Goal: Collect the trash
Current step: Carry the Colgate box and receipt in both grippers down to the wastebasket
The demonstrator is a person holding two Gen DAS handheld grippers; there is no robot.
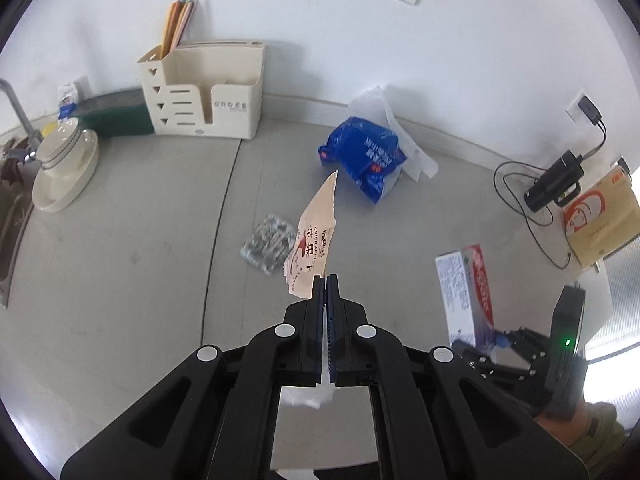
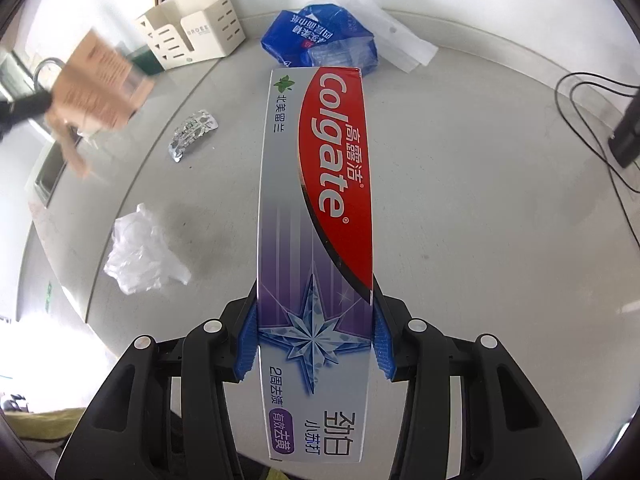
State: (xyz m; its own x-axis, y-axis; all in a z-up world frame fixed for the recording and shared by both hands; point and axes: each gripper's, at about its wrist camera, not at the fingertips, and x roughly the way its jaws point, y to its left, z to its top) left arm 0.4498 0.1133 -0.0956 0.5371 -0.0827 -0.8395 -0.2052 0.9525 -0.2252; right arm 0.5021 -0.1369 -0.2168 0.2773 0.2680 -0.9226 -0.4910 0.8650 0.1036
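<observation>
Your left gripper (image 1: 326, 278) is clamped flat on a beige snack wrapper (image 1: 314, 236); its lower end is hidden between the pads, and in the right wrist view the same wrapper (image 2: 94, 88) is motion-blurred, so the print on that side can't be read. Your right gripper (image 2: 316, 344) holds a toothpaste box (image 2: 316, 208) across its width, blue pads (image 2: 246, 344) pressing both long sides, jaws about half apart; the box fills the middle of that view and hides the counter behind it, and its near end runs past the jaws toward the camera. From the left wrist view only part of that box (image 1: 466, 292) shows, with the right gripper's fingers dark and hard to resolve. Still lying on the grey counter (image 1: 120, 260): a foil blister pack (image 1: 268, 244), a crumpled clear plastic bag (image 2: 140, 256), and a blue package (image 1: 364, 156) with white paper (image 1: 400, 136) tucked behind it near the wall. Open counter lies left of the seam; a black cable loop (image 1: 520, 192) and black device (image 1: 554, 180) crowd the right edge, a stack of bowls (image 1: 66, 164) and the sink the left. Legible: "DRIED APPLE" on the wrapper, "Colgate" on the box, "DROEE" on the cream organizer (image 1: 204, 92).
</observation>
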